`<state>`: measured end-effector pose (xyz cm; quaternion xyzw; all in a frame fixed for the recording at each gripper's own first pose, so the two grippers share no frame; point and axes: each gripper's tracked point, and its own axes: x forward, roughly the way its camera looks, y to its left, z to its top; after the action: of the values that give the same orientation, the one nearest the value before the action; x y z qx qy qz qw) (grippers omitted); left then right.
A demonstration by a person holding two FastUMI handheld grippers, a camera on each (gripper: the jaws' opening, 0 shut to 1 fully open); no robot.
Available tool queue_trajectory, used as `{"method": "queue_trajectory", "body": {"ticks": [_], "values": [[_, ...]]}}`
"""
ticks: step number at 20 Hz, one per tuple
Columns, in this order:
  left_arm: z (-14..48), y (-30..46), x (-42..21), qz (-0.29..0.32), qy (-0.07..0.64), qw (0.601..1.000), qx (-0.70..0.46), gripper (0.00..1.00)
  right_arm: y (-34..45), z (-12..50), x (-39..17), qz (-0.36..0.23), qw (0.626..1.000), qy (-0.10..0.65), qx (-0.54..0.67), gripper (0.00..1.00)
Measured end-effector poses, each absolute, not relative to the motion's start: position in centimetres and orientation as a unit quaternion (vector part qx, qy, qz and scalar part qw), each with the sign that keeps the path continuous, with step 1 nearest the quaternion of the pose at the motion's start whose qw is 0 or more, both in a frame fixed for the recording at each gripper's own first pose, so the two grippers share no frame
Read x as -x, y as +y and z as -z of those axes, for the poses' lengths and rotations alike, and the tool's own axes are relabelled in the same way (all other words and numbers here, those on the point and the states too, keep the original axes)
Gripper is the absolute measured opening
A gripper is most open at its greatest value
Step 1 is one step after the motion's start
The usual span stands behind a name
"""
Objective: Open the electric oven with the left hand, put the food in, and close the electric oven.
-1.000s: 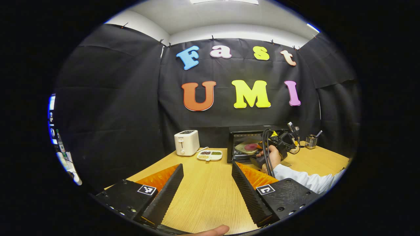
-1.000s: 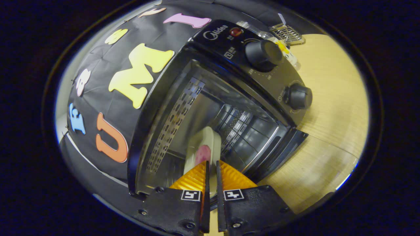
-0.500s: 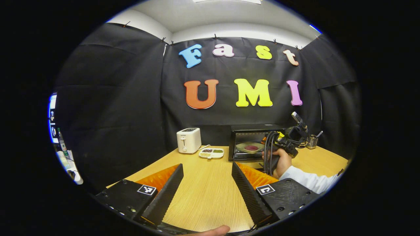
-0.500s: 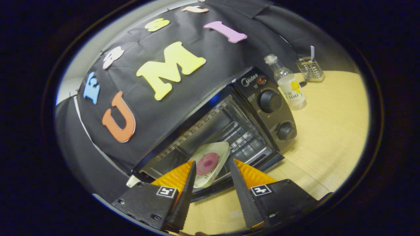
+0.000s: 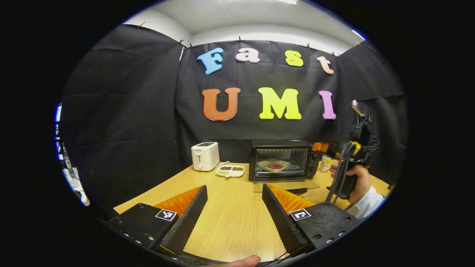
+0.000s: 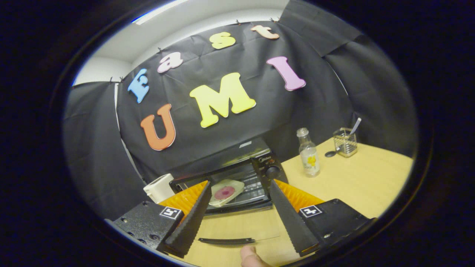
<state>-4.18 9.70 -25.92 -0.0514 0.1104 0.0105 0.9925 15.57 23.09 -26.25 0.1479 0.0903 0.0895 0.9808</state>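
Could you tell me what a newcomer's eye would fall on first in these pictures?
Most likely the black oven at the back of the wooden table, its glass door folded down flat and a plate with a pink patty on the rack inside. Next, the open left gripper in the foreground, and a white toaster left of the oven.

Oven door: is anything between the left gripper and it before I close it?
Nothing visible. Bare table lies between the open left gripper and the lowered oven door; the right gripper is off beside the oven.

bright overhead light | sharp focus | strong fisheye edge distortion
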Motion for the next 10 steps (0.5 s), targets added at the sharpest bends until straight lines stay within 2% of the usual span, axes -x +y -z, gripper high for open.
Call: {"method": "queue_trajectory", "body": {"ticks": [1, 2, 3, 10], "values": [[26.0, 9.1, 3.8, -0.008, 0.113, 0.992, 0.053, 0.94, 22.0, 25.1, -14.5, -0.093, 0.982, 0.088, -0.140, 0.95], [26.0, 8.5, 3.4, -0.005, 0.116, 0.992, 0.056, 0.95, 21.1, 23.9, -13.5, -0.096, 0.983, 0.077, -0.134, 1.00], [26.3, 7.9, 3.1, -0.001, 0.120, 0.991, 0.060, 0.95, 20.1, 22.8, -12.7, -0.096, 0.985, 0.071, -0.122, 0.95], [27.8, 3.3, -0.3, 0.035, 0.147, 0.986, 0.063, 0.96, 14.9, 16.9, -7.6, -0.109, 0.990, 0.026, -0.089, 0.96]]}}
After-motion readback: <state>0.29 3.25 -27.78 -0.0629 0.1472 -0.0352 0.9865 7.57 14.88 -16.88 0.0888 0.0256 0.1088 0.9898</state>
